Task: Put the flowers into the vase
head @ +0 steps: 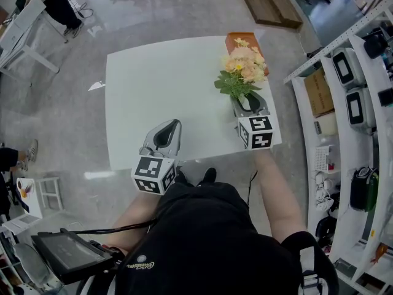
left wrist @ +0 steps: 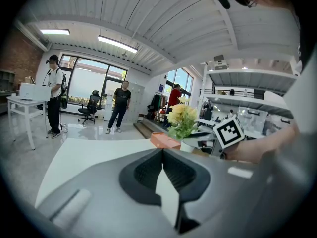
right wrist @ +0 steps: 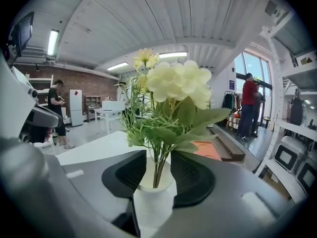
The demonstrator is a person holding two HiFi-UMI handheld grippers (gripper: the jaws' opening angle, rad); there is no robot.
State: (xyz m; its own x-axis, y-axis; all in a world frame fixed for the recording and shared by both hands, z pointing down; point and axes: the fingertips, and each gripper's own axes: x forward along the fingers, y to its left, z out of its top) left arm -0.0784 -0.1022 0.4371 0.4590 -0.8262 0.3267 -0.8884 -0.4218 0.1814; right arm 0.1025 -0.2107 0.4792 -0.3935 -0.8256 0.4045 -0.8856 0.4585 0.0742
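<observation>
A bunch of pale orange and yellow flowers [head: 244, 63] with green leaves stands upright in a small white vase [head: 247, 105] near the white table's [head: 166, 78] right edge. My right gripper [head: 249, 101] is at the vase. In the right gripper view its jaws stand open on either side of the stems [right wrist: 157, 165], just above the vase's [right wrist: 154, 200] rim, with gaps to both pads. My left gripper [head: 167, 128] hovers over the table's near edge, shut and empty, its tips meeting [left wrist: 162, 151]. From there the flowers [left wrist: 182, 117] show to the right.
An orange box [head: 238, 39] lies on the table just behind the vase. White shelving [head: 353, 103] with appliances lines the right side. People stand across the room [left wrist: 119, 105]. A tablet [head: 70, 254] is at the lower left.
</observation>
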